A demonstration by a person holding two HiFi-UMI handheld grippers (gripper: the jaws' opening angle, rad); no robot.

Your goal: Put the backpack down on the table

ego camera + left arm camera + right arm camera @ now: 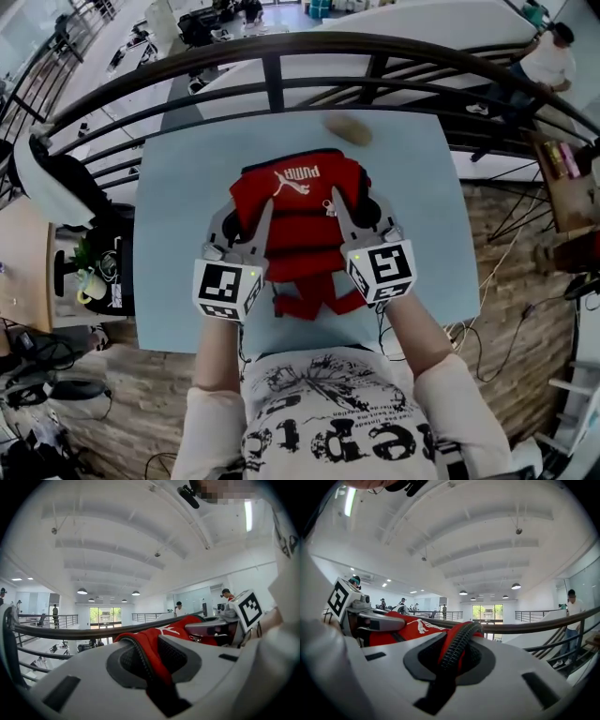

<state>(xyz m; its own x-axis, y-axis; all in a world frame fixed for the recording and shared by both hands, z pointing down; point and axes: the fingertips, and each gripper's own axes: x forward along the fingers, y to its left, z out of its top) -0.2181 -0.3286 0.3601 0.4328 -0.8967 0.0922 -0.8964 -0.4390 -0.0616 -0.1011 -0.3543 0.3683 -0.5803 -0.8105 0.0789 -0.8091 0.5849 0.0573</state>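
Observation:
A red backpack point(298, 217) with a white logo hangs over the light blue table point(169, 244), held between both grippers. My left gripper point(246, 217) is shut on the backpack's left edge, and red fabric with a black zipper point(143, 660) is pinched between its jaws. My right gripper point(349, 211) is shut on the right edge, where a red and black zippered fold point(457, 651) sits in its jaws. The straps point(309, 298) dangle at the near side of the backpack. From the left gripper view I also see the right gripper's marker cube point(247, 609).
A brown oval object point(348, 129) lies near the table's far edge. A dark curved railing point(281, 56) runs just beyond the table, with a lower floor behind it. A person point(548, 61) stands at the far right. A small table with a plant point(89, 272) is at the left.

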